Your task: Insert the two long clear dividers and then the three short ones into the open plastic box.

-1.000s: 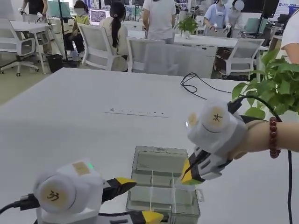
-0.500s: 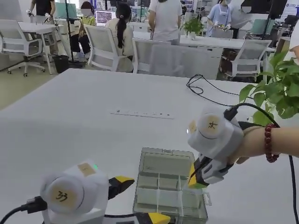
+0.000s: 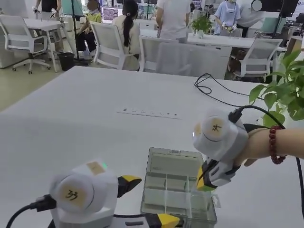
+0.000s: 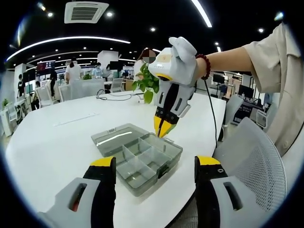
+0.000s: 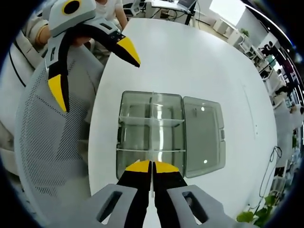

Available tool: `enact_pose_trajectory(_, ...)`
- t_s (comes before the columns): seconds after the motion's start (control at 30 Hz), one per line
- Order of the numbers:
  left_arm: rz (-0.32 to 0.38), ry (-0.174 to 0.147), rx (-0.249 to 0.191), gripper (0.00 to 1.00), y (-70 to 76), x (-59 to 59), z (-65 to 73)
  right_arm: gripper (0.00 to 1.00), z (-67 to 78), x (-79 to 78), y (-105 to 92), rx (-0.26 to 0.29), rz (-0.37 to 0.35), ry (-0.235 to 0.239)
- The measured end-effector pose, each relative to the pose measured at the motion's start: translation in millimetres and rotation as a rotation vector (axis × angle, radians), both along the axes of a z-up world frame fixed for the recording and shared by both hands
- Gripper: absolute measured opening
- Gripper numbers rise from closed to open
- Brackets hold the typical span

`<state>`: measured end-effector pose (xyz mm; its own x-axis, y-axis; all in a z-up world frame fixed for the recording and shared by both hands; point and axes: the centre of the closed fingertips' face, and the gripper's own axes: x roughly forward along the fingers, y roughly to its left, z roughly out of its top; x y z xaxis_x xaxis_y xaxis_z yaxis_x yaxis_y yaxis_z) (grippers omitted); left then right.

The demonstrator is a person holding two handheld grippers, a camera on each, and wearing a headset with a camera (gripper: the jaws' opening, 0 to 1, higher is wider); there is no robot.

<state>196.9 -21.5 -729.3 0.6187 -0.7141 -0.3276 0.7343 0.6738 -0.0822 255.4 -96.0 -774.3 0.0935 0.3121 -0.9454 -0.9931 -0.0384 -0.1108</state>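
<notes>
Over the open box (image 5: 202,135), my right claw (image 5: 152,165) was pinched shut, left claw (image 4: 155,161) wide; dividers (image 5: 152,128), I judged, needed pressing straight down.

Open-plan office: rows of white desks (image 3: 216,42), swivel chairs (image 3: 19,35), monitors (image 3: 110,13), seated people (image 3: 127,28), ceiling strip lights (image 4: 61,40).

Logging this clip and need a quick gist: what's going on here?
A person works two grippers over an open clear box on a white table, its lid lying flat beside it. Dividers already split the box into compartments. The right gripper, jaws shut, has its tips at the box's edge, in line with the long middle divider; whether it pinches anything cannot be told. The left gripper hovers open beside the box, holding nothing.
</notes>
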Motion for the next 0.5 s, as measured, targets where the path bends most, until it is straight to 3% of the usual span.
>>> enact_pose_trajectory(0.5,-0.006,-0.009,0.006,0.67,-1.6,-0.8,0.9,0.02,-9.3,2.8,-0.1,-0.048,-0.007,0.038)
